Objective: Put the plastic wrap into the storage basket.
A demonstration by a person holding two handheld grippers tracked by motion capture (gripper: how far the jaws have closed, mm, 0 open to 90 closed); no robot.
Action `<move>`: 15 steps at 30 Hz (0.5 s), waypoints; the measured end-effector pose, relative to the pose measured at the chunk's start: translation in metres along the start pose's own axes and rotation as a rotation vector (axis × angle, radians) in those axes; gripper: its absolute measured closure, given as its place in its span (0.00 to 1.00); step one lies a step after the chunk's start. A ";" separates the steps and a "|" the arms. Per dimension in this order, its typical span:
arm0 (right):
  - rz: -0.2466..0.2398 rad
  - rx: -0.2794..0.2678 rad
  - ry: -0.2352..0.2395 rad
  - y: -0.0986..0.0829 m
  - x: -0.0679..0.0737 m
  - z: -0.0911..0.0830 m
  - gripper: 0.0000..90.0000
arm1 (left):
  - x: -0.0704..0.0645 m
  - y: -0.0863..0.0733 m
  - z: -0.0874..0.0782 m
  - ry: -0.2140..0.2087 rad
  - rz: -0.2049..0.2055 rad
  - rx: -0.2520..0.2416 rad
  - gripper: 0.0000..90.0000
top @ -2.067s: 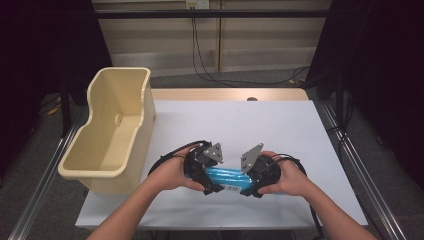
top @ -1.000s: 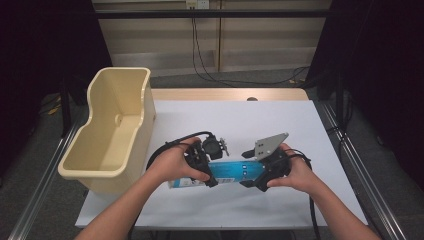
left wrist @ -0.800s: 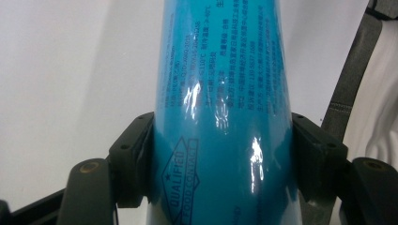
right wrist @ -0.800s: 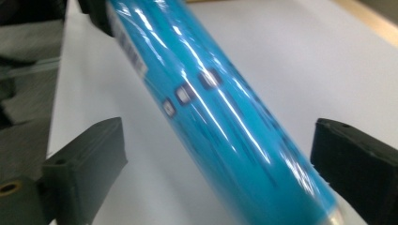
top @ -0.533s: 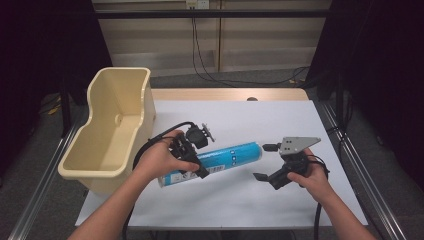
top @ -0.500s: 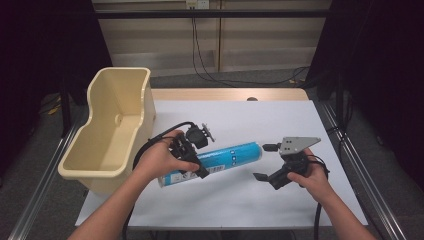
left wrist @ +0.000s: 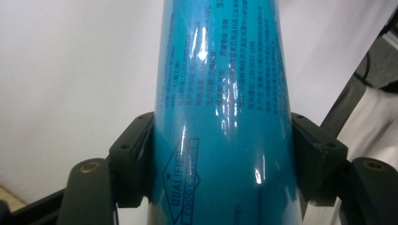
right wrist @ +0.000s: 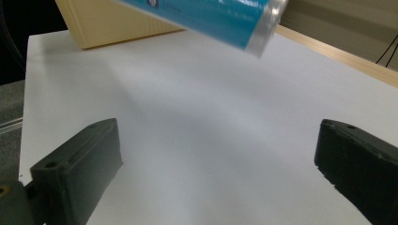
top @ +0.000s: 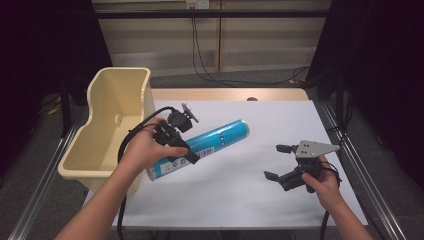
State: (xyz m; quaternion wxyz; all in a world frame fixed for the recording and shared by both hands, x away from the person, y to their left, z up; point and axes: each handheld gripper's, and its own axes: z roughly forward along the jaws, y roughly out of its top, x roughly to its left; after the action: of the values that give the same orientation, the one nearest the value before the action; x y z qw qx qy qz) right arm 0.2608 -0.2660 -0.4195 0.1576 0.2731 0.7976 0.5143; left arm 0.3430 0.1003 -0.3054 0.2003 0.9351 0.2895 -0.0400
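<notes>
now that the spread right hand-held gripper [top: 278, 161] has withdrawn, the left hand-held gripper [top: 181, 139] alone pinches the blue tube [top: 210, 142].

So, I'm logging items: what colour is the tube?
Bright blue tube with dark print, clearest in the left gripper view.

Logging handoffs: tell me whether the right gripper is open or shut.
Open. The right gripper has its jaws spread wide with nothing between them, over the bare white table, apart from the blue can.

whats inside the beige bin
The beige bin looks empty: bare floor and inner walls in the high view. The near corner is hidden by the left gripper, its cable and the blue tube.
</notes>
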 end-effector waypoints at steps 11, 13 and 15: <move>0.036 -0.038 -0.051 -0.008 -0.002 -0.009 0.01 | 0.020 -0.016 -0.036 0.042 -0.148 -0.059 0.36; 0.038 -0.038 -0.056 -0.009 -0.003 -0.009 0.01 | 0.023 -0.021 -0.044 0.057 -0.168 -0.067 0.36; 0.040 -0.039 -0.058 -0.010 -0.003 -0.009 0.01 | 0.027 -0.026 -0.052 0.066 -0.197 -0.082 0.36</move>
State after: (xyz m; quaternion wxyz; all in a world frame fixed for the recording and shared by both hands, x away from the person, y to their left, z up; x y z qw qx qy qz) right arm 0.2556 -0.2778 -0.4243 0.1756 0.3005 0.7768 0.5248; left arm 0.3484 0.1547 -0.2724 0.2238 0.8940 0.3878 -0.0169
